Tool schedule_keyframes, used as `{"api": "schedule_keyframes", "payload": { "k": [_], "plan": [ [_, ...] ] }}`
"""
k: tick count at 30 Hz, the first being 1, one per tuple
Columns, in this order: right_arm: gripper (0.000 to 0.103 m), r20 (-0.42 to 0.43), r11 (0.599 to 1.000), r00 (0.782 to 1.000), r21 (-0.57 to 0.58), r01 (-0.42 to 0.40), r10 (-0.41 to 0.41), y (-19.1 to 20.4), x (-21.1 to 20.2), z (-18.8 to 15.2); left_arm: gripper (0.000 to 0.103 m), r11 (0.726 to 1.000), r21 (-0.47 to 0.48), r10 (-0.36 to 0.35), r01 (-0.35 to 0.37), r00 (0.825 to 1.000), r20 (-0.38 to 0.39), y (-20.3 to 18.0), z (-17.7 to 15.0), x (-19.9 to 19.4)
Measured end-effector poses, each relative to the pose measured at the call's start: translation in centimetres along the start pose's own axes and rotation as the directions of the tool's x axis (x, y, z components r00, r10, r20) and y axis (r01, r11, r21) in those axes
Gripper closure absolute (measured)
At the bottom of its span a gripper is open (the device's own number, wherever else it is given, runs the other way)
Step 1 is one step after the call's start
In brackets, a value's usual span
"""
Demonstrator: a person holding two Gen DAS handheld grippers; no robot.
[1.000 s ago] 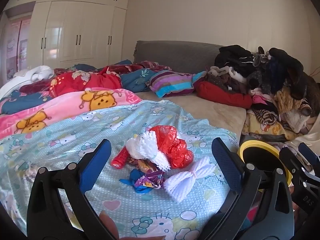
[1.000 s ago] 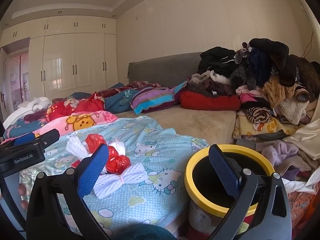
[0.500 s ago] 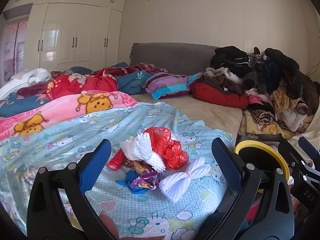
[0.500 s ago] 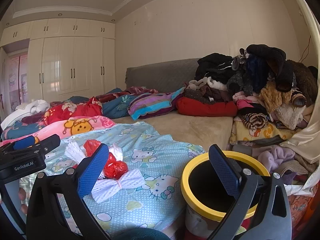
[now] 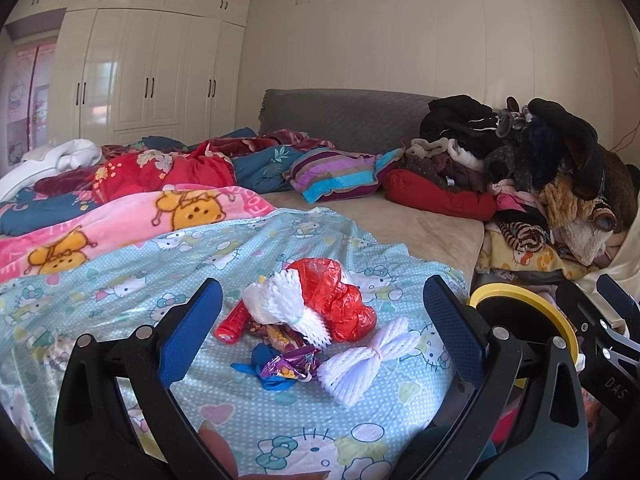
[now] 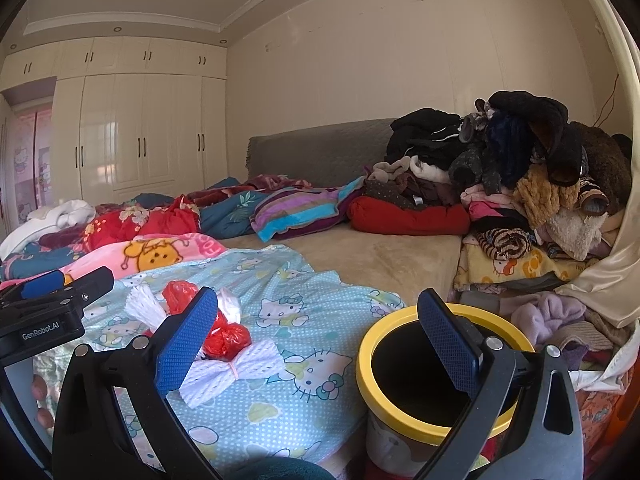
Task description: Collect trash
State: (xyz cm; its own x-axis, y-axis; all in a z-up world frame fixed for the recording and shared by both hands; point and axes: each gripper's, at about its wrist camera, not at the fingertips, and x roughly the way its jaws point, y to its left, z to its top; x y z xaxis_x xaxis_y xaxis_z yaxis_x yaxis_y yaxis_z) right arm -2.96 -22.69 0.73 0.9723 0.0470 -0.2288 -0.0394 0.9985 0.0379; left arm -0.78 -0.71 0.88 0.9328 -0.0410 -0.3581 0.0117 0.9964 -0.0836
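A heap of trash lies on the light blue cartoon-cat sheet (image 5: 120,280): a crumpled red plastic bag (image 5: 340,300), two white foam nets (image 5: 366,360) (image 5: 280,300), a red tube (image 5: 232,326), a purple wrapper (image 5: 290,364) and a blue scrap (image 5: 260,372). My left gripper (image 5: 320,340) stands open just short of the heap, nothing between its fingers. A yellow-rimmed bin (image 6: 436,376) stands by the bed's edge at the right. My right gripper (image 6: 320,344) is open, its right finger over the bin's mouth. The red bag (image 6: 224,336) and a foam net (image 6: 236,368) show left of it.
Pink, red and blue blankets (image 5: 120,216) fill the bed's left side. A striped pillow (image 5: 340,172) and a red cushion (image 5: 440,196) lie near the grey headboard. A tall pile of clothes (image 5: 540,176) sits at the right. White wardrobes (image 5: 140,80) line the far wall.
Both cameras have drifted slightly back and up, so the trash heap and the bin sit a little lower in view. Both grippers stay open. Nothing on the bed has moved.
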Motion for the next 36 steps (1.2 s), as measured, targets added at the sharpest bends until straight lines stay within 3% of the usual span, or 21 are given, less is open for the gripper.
{"api": "schedule_keyframes", "payload": {
  "k": [36],
  "plan": [
    [0.006,-0.031,1.000,0.999,-0.021,-0.019,0.018,0.5,0.9,-0.7,0.011,0.999,-0.032,0.010,-0.010,1.000,-0.016,0.9,0.5,0.7]
  ]
}}
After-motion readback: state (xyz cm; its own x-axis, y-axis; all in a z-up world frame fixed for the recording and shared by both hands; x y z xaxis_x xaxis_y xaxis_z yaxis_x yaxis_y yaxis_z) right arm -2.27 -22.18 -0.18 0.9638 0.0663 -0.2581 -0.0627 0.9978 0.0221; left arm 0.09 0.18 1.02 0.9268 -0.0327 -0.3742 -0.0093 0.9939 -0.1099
